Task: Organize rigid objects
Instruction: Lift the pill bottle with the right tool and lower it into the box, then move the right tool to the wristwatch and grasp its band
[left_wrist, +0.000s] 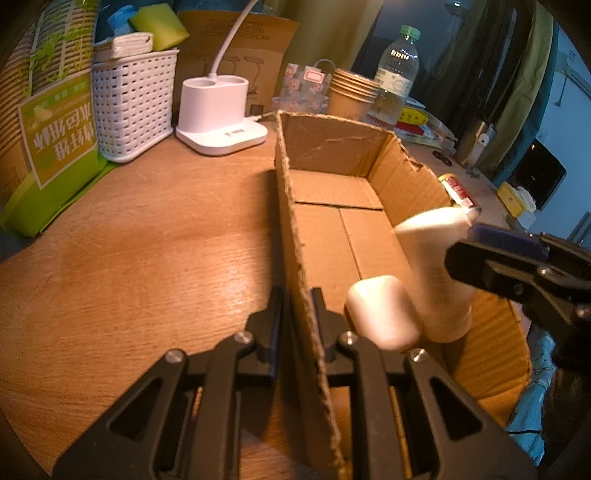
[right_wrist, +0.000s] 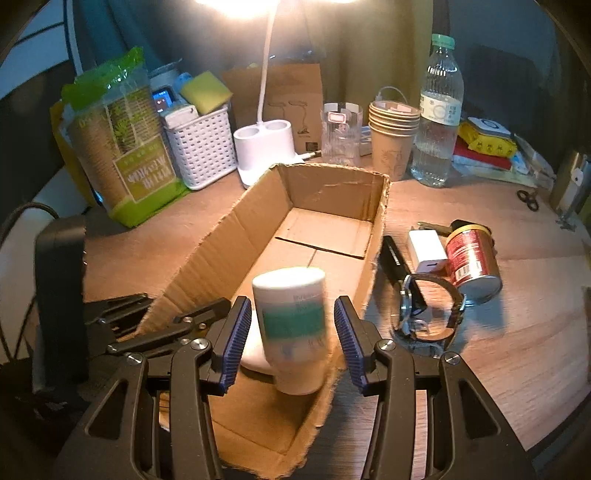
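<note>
An open cardboard box (left_wrist: 332, 192) (right_wrist: 325, 206) lies on the wooden table. My left gripper (left_wrist: 297, 332) is shut on the box's left wall (left_wrist: 295, 266). Inside the box a white case (left_wrist: 382, 314) lies flat and a white bottle with a teal label (right_wrist: 291, 328) (left_wrist: 436, 266) stands tilted and blurred. My right gripper (right_wrist: 293, 332) is open, its blue pads (right_wrist: 236, 332) either side of the bottle and apart from it. Right of the box lie a wristwatch (right_wrist: 428, 314), a black bar (right_wrist: 395, 258), a white charger (right_wrist: 426, 254) and a red can (right_wrist: 471, 262) (left_wrist: 460, 194).
At the back stand a white lamp base (right_wrist: 264, 147), a white basket (right_wrist: 199, 147), a green pack of paper cups (right_wrist: 125, 147), a glass (right_wrist: 341, 133), stacked paper cups (right_wrist: 391, 144) and a water bottle (right_wrist: 439, 110). Scissors (right_wrist: 528, 199) lie far right.
</note>
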